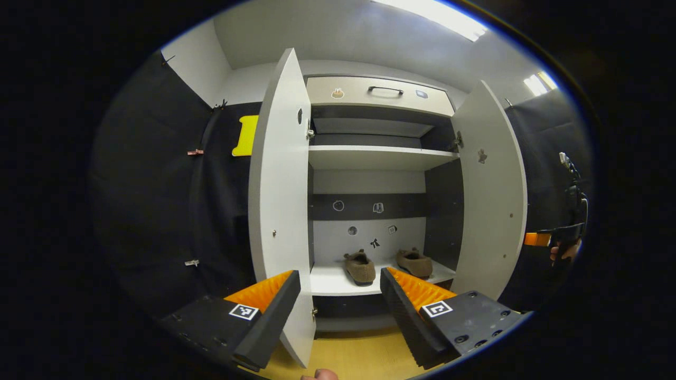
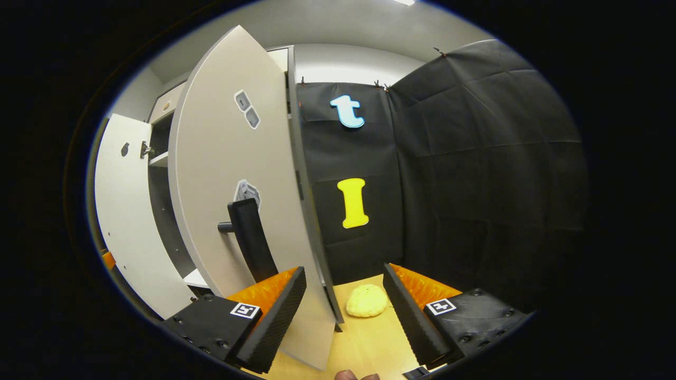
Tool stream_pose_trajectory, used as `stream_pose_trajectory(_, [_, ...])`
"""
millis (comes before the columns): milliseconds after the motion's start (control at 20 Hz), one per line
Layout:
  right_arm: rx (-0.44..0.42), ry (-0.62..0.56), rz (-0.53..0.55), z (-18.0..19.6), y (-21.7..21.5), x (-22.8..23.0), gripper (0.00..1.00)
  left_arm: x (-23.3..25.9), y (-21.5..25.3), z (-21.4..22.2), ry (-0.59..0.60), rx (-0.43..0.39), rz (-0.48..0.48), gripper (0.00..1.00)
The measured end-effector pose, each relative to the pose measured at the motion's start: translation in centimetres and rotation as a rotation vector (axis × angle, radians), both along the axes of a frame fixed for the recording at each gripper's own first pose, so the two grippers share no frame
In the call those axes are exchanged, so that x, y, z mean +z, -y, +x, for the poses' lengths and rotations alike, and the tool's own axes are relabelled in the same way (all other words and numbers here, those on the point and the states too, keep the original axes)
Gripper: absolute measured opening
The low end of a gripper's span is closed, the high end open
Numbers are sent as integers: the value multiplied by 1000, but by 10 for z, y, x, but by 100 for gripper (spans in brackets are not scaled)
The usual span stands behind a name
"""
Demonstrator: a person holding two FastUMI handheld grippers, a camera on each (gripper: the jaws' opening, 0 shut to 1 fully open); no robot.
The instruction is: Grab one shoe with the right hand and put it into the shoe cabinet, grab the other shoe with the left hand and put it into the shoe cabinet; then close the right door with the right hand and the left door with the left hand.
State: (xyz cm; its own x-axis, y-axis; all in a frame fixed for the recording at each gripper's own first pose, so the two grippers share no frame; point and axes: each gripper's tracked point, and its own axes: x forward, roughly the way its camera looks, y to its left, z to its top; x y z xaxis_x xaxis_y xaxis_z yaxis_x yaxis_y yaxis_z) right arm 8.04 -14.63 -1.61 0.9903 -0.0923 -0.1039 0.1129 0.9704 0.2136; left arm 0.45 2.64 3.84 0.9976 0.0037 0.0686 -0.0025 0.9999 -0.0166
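Note:
Two brown fuzzy shoes (image 1: 360, 267) (image 1: 414, 262) rest side by side on the bottom shelf (image 1: 330, 282) of the white shoe cabinet, both doors standing wide. My left gripper (image 1: 338, 306) is open, facing the cabinet from a short way back, its left finger (image 1: 266, 311) beside the left door's (image 1: 280, 200) edge. My right gripper (image 2: 342, 311) is open too, close to the outer face of the right door (image 2: 232, 200), whose free edge passes between its fingers. The door's black handle (image 2: 248, 237) stands just above the left finger (image 2: 274, 311). In the left gripper view the right gripper (image 1: 560, 235) is beyond the right door (image 1: 494, 195).
A yellow lumpy object (image 2: 367, 301) lies on the wooden floor (image 2: 364, 343) beside the cabinet. Black cloth walls (image 2: 475, 184) close in the booth on both sides. Upper shelves (image 1: 380, 155) and a top drawer with a handle (image 1: 385, 91) are above the shoes.

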Motion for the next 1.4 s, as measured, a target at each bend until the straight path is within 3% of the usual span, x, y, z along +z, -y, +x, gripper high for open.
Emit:
stream_pose_trajectory(500, [215,12,-25,21,-125,1,98,-14,-51,-20,-40,77,-6,96])
stream_pose_trajectory(850, [385,-7,-11,1,-211,-4,98,-25,-108,-19,-87,149,-25,96])
stream_pose_trajectory(1200, [467,-26,-19,-32,-241,-10,99,-33,-166,2,-111,222,-38,96])
stream_pose_trajectory(1400, [463,-31,-15,-39,-236,-9,99,-29,-194,22,-95,285,20,97])
